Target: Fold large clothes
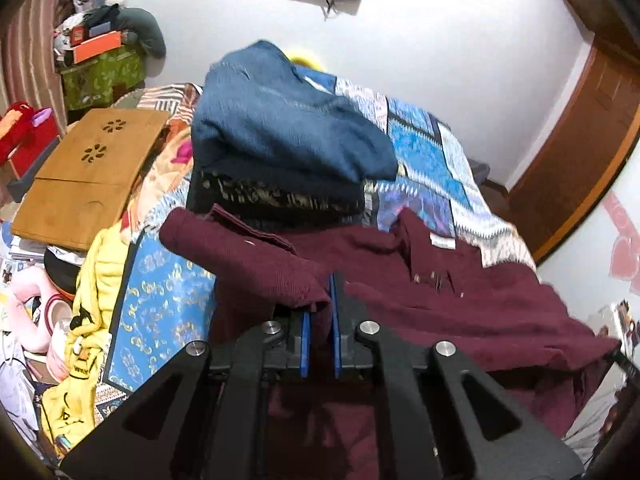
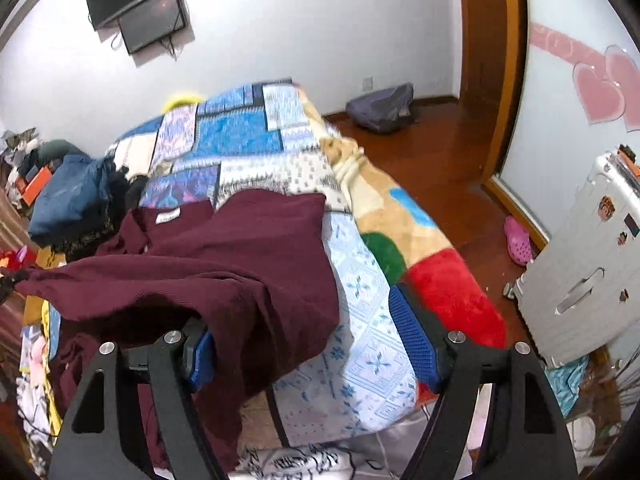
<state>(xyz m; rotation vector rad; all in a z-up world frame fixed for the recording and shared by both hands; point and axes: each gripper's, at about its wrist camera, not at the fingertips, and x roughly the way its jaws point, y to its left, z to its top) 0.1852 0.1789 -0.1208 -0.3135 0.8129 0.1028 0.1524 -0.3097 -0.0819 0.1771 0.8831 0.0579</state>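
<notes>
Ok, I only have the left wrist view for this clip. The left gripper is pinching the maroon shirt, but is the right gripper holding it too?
Observer: No. The right gripper is wide open. The maroon shirt only drapes over its left finger.
Operator: Does the shirt reach the bed's right edge?
Observer: No. A strip of pale blue quilt lies bare between the shirt and the colourful fleece blanket at that edge.
Operator: Anything on the floor on that side?
Observer: A pink clog lies on the wooden floor, close to a white suitcase.
</notes>
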